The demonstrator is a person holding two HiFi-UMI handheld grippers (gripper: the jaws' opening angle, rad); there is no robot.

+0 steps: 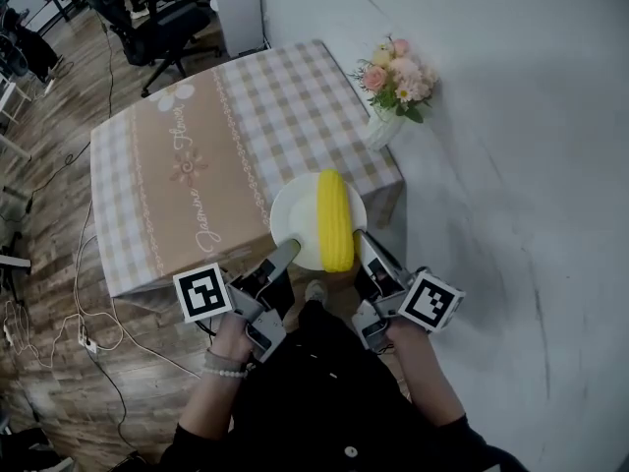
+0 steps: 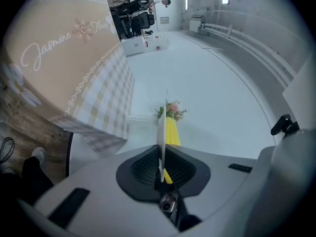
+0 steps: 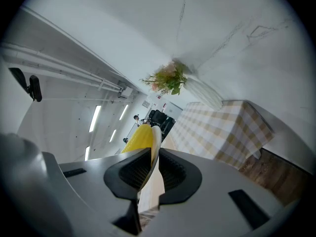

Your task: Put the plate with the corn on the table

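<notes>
**Head view:** plate (image 1: 293, 214) w/ corn (image 1: 334, 222) is held at its near rim by L gripper (image 1: 283, 259) and R gripper (image 1: 367, 252), one at each side. Plate is seen over the near edge of table (image 1: 177, 165), towards its right corner. Whether it rests on the cloth cannot be told. Flowers (image 1: 396, 79) are noted at the far right corner, apart from plate.

**L gripper view:** jaws are closed down on the thin plate rim, pads pressed to both faces. Corn is seen beyond the pads, on the plate.

**R gripper view:** same grip is noted. Rim is clamped between the pads, w/ corn lying on the plate beyond.

**Assessment:** step in hand is judged to be the approach; placement is not yet done. Next move req'd: plate to be brought further over the cloth, kept level so corn is not rolled off, and set down flat. Both jaws are then to be opened together & drawn back. Clearance to flowers is to be maintained.
</notes>
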